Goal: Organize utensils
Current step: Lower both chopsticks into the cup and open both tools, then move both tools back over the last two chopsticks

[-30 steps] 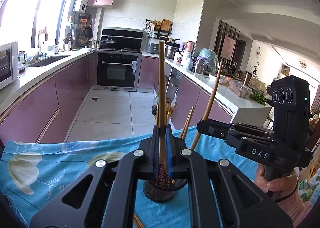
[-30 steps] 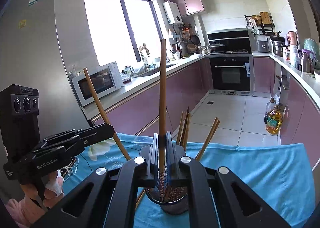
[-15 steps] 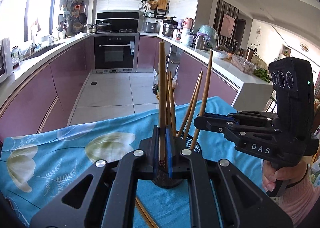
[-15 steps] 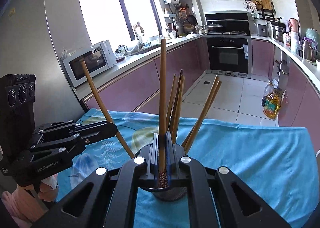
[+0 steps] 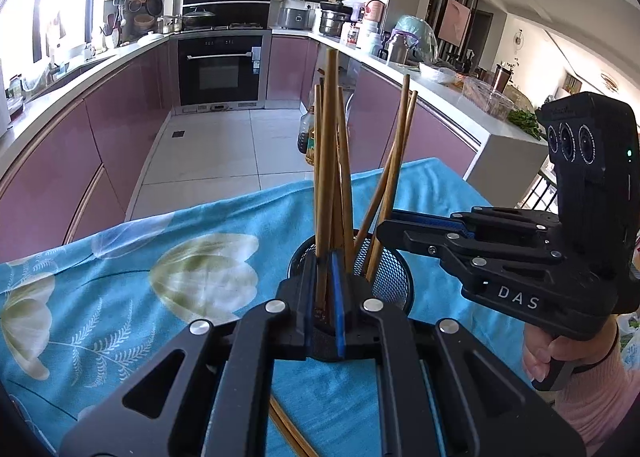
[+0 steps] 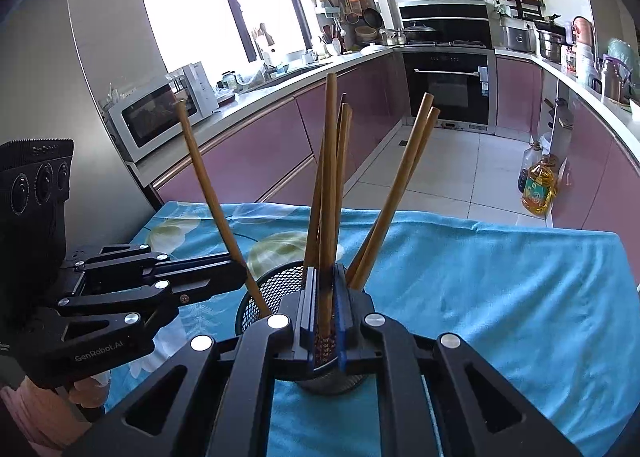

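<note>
In the mesh cup (image 6: 260,297) stand several chopsticks (image 6: 394,193); each tongs (image 5: 324,289) (image 6: 326,305) grips one.

We see several wooden chopsticks (image 6: 394,193) leaning splayed inside the black mesh holder (image 6: 260,297), tips down. Two more chopsticks (image 5: 290,433) lie flat on the cloth near the holder.

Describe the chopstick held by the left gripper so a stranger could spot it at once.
Find the blue flowered tablecloth and the black mesh cup standing on it. Several wooden chopsticks rise from the cup. The one meant, the lone chopstick, leans far out toward the microwave side, pinched low by the left gripper, while the rest cluster upright or lean the other way.
</note>
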`<state>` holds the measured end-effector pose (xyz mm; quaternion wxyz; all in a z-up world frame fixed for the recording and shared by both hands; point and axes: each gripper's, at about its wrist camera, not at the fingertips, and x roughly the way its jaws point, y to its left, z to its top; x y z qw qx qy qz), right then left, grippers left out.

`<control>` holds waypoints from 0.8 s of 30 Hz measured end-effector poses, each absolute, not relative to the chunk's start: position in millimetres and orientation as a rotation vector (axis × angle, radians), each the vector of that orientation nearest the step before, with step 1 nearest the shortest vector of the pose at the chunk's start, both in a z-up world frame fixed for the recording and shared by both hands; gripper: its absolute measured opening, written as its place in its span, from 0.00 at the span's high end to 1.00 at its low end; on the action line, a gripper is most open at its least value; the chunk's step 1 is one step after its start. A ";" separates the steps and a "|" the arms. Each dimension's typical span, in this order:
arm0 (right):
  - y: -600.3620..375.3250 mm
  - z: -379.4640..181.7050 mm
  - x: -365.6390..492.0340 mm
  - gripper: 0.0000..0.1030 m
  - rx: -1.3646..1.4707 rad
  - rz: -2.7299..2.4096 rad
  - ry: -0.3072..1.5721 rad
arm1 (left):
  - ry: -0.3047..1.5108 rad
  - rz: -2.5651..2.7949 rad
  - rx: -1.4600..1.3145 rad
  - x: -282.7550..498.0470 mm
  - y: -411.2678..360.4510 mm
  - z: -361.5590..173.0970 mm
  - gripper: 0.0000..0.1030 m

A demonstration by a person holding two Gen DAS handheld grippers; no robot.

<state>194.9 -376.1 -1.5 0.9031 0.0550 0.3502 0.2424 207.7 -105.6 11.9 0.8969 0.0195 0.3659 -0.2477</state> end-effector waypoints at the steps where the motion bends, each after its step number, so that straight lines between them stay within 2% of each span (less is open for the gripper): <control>1: -376.9 -1.0 195.0 0.90 0.121 0.503 0.723 | 0.761 -0.510 0.036 208.8 -105.2 10.0 0.92; 4: -378.9 0.1 193.5 0.84 0.135 0.503 0.712 | 0.761 -0.493 0.027 210.9 -103.5 6.8 0.92; 10: -378.6 0.4 182.3 0.76 0.140 0.524 0.691 | 0.713 -0.464 0.008 197.3 -95.6 7.5 0.83; 13: -380.0 1.4 174.0 0.71 0.149 0.534 0.679 | 0.682 -0.443 0.008 183.9 -90.7 8.6 0.73; 14: -380.8 1.6 170.9 0.67 0.157 0.540 0.677 | 0.679 -0.439 0.004 180.0 -89.4 9.5 0.65; 15: -381.5 2.0 167.4 0.65 0.164 0.546 0.674 | 0.676 -0.436 -0.005 176.6 -86.5 8.2 0.62; 19: -380.5 3.1 150.8 0.61 0.171 0.585 0.657 | 0.676 -0.408 -0.039 163.3 -71.2 1.6 0.60; 24: -370.0 -7.0 128.3 0.60 0.152 0.647 0.674 | 0.692 -0.369 -0.061 148.3 -48.0 -12.9 0.49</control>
